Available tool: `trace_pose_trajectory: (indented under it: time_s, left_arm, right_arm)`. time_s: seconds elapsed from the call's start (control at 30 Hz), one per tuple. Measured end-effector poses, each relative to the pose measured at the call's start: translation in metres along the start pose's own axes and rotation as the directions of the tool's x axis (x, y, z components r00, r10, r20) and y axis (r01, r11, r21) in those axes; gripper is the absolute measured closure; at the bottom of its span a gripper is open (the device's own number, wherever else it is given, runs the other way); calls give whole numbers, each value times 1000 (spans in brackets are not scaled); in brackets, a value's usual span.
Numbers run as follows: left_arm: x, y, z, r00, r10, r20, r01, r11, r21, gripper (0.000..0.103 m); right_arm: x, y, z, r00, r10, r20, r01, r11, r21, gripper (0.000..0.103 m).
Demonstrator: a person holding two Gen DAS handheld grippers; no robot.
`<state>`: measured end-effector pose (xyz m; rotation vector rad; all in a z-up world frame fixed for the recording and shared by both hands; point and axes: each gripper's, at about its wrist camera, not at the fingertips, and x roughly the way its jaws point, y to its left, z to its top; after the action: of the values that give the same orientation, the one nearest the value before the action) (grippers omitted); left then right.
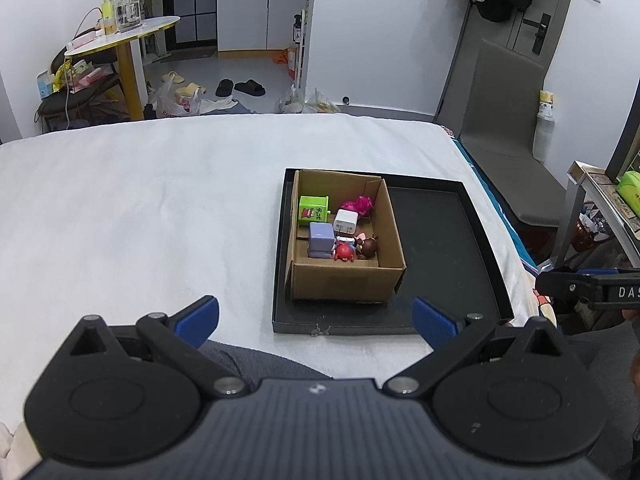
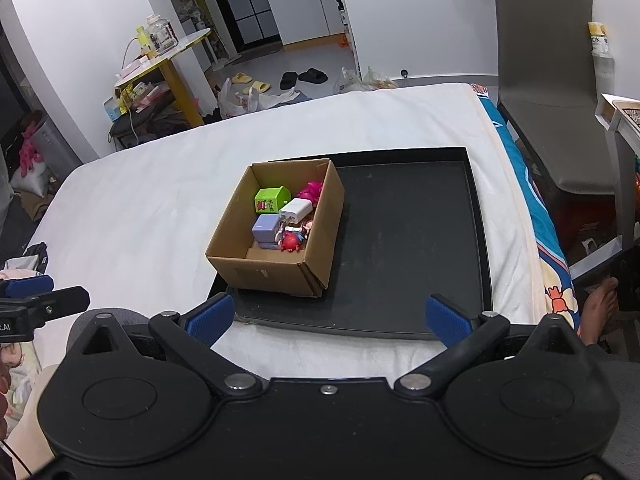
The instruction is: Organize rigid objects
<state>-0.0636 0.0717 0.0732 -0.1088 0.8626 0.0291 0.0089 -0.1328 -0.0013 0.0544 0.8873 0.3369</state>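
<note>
An open cardboard box (image 1: 344, 284) (image 2: 276, 270) stands in the left part of a black tray (image 1: 444, 236) (image 2: 408, 232) on a white bed. Inside lie a green cube (image 1: 313, 210) (image 2: 271, 199), a white charger (image 1: 346, 222) (image 2: 295, 210), a lilac block (image 1: 321, 239) (image 2: 265, 229), a pink toy (image 1: 358, 204) (image 2: 310, 191), a red figure (image 1: 344, 252) (image 2: 291, 242) and a brown-haired figure (image 1: 367, 246). My left gripper (image 1: 316, 320) is open and empty, near the tray's near edge. My right gripper (image 2: 330, 318) is open and empty above the tray's near edge.
The white bed (image 1: 140, 208) (image 2: 160, 200) spreads left of the tray. A grey chair (image 1: 508, 120) (image 2: 548, 80) stands beyond the bed's right side. A yellow-legged side table (image 1: 124, 36) (image 2: 168, 60), bags and slippers are on the floor beyond the bed.
</note>
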Motion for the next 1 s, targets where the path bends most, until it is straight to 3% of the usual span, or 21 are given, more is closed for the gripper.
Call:
trace_pose_trajectory:
  time_s: [1.0]
  left_arm:
    - [1, 3, -6, 1000, 12, -14, -13, 1000, -8, 1]
  right_arm:
    - [-1, 6, -1, 1000, 16, -17, -16, 1000, -4, 0]
